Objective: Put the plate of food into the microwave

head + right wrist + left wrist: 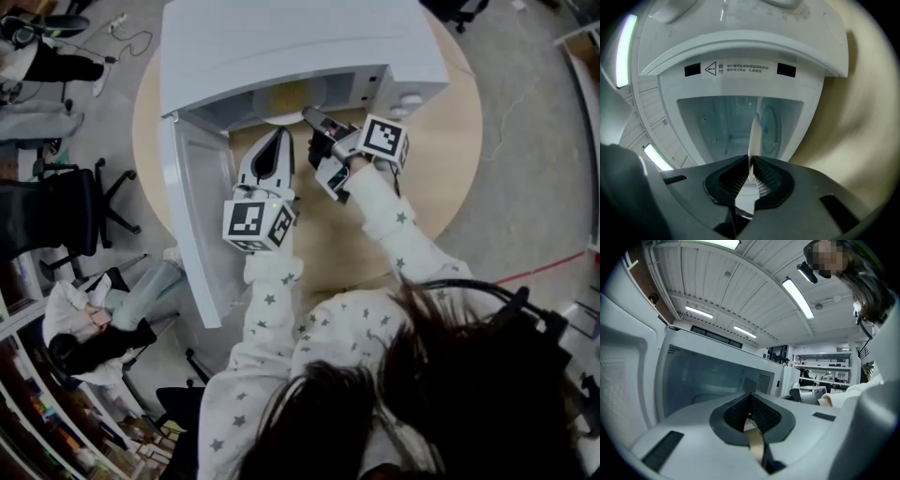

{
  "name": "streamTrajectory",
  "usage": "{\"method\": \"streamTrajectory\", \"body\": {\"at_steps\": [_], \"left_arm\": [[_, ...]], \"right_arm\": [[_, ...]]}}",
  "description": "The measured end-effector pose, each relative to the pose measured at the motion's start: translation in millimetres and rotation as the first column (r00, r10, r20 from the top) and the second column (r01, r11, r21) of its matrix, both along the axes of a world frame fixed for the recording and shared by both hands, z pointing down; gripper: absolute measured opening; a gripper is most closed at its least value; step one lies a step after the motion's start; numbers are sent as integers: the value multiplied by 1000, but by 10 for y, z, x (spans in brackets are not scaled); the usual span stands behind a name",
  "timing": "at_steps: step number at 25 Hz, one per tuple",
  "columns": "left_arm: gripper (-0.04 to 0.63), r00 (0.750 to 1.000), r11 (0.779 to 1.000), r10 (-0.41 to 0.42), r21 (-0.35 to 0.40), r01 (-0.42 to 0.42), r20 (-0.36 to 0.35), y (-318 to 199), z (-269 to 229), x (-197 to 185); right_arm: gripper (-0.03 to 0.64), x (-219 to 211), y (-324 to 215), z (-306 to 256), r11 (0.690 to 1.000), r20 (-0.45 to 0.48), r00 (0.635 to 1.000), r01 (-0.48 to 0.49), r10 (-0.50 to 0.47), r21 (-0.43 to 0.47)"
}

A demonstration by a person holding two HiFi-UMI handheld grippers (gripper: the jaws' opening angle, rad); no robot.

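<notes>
A round tabletop point(441, 178) of light wood, seen from above; it stands on a grey floor point(525, 112). One thing stands directly on the wood: a white microwave point(281, 47), a wide box that covers the far and left part of the circle. Its opening faces the near side; its door point(197, 216) is hinged at the left and swung fully open, so that the panel runs along the left side of the tabletop and sticks out past its near-left edge, over the floor. A band of bare wood shows to the right of the microwave; more bare wood shows in front of its opening.
</notes>
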State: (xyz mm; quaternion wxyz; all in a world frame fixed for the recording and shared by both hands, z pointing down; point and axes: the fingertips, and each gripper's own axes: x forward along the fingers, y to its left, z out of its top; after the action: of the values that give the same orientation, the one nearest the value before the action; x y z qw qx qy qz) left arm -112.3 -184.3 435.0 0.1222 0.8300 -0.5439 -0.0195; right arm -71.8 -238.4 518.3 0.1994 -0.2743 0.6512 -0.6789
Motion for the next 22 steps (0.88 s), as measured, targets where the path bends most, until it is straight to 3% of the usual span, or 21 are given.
{"method": "streamTrajectory", "body": {"at_steps": [11,20,22], "left_arm": [[2,1000,1000,-4,-23,4,-11,-64,41,-17],[2,1000,999,1,-35,-2,-23,-146,67,-39],[2,1000,999,6,-37,-7,-25,-162,82,-37]], "right_arm": [[21,-75,-107,52,1000,-52,999,-15,15,4],[27,-134,-191,80,999,-165,986,26,-21,25],[131,-173,-200,78,998,-164,985,57,-49,42]]}}
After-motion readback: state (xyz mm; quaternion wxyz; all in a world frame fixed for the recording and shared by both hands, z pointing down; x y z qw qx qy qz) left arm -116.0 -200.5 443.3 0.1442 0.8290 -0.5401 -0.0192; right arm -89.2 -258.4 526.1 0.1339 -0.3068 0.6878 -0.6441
